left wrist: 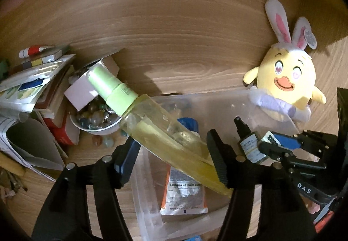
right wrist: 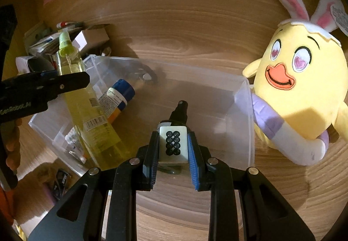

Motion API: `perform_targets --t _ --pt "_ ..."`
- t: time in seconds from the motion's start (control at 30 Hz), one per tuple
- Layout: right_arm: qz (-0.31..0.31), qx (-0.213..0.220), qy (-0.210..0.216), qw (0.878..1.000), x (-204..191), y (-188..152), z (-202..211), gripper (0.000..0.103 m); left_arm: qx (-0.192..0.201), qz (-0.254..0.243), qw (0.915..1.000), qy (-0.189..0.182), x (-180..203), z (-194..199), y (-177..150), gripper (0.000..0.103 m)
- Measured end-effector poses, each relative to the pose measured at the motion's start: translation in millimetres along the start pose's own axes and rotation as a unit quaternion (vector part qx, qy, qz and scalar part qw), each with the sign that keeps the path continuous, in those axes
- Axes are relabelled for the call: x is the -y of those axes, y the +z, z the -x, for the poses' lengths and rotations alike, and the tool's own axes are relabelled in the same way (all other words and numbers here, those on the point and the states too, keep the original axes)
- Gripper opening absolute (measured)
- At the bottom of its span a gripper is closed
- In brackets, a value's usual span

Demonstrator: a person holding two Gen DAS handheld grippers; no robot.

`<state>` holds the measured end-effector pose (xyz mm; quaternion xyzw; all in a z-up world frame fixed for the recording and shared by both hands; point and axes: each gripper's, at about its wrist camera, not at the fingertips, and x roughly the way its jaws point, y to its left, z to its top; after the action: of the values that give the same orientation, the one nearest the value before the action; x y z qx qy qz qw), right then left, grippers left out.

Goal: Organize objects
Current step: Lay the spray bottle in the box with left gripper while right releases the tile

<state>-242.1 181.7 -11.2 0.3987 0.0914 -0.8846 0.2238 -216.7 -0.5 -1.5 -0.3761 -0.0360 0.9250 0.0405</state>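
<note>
Inside the clear bin [right wrist: 244,97], the left gripper [left wrist: 174,160] is standing apart around a yellow spray bottle [left wrist: 152,119] leaning on the rim, seemingly releasing it. The right gripper [right wrist: 173,149] is clamping one tile [right wrist: 173,144] and one dark bottle [right wrist: 179,111] above the bin, lowering due next. One tube [right wrist: 118,97] is lying inside; one plush chick [right wrist: 302,88] is touching the wall.

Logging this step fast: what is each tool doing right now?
Left tool: open, yellow spray bottle loose between its fingers.
Right tool: closed on mahjong tile and small dark bottle.
</note>
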Motion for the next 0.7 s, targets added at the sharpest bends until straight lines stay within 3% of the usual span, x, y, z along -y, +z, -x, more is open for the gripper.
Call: perform_targets --t 0.17,0.3,0.33,0.5,0.6,0.7 --pt "0.003 -0.001 -0.004 1.0 -0.5 1.2 -0.8 0.024 -0.01 -0.029 0.9995 0.007 11.1 2.0 -8.3 0.069" --pt "0.006 0.001 -0.011 1.0 -2.4 -0.1 3.2 0.043 -0.018 -0.04 0.999 -0.002 15.9 7.5 -14.0 0.069" --pt "0.006 0.004 -0.011 1.0 -3.4 0.9 4.1 0.044 -0.018 -0.043 0.9989 -0.002 17.3 9.2 -14.6 0.07" --pt "0.009 0.017 -0.015 1.0 -5.3 2.1 17.6 0.045 -0.007 -0.056 0.9984 0.0 19.3 29.3 -21.2 0.079" --pt "0.011 0.03 -0.014 0.999 -6.9 -0.4 31.5 0.054 0.0 -0.054 0.9986 -0.005 16.3 43.0 -25.0 0.089" --pt "0.02 0.045 -0.018 0.999 -11.3 -5.9 46.9 0.059 0.008 -0.056 0.9984 0.004 14.8 53.7 -30.4 0.092"
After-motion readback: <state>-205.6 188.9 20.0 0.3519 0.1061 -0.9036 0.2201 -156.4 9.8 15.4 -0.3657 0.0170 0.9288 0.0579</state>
